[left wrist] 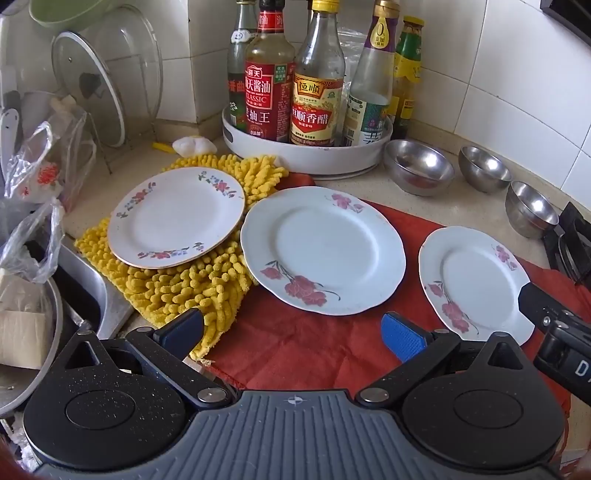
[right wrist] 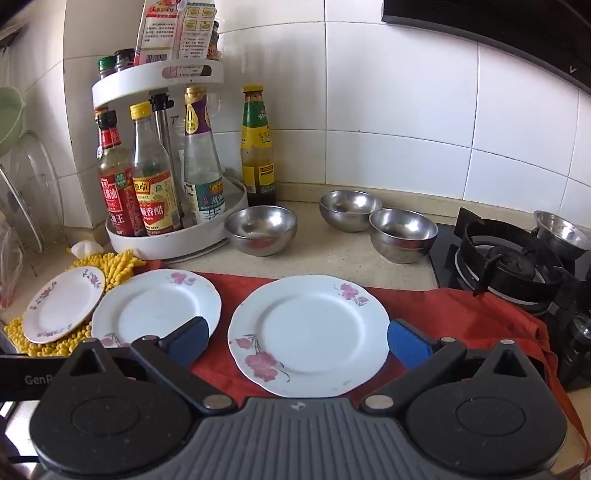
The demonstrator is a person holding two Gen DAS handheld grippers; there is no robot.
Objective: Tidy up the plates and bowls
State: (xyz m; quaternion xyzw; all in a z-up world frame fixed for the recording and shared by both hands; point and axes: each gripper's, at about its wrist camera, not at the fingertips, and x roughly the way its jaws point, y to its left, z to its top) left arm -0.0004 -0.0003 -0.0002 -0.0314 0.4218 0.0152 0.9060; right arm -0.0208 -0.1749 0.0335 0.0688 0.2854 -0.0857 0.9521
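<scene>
I have both tools spread wide, holding nothing; my left gripper (left wrist: 291,334) hangs over the red cloth (left wrist: 314,347) before the middle plate (left wrist: 323,249); my right gripper (right wrist: 297,341) straddles the right plate (right wrist: 308,334); three steel bowls (right wrist: 260,230) sit behind.

– What's around me here?
– White tiled walls (right wrist: 399,110) meeting in a corner, a beige countertop (right wrist: 325,247) below them.
– And on my right?
– A black gas stove (right wrist: 509,266), a dark range hood (right wrist: 498,33) above, soft daylight.
</scene>
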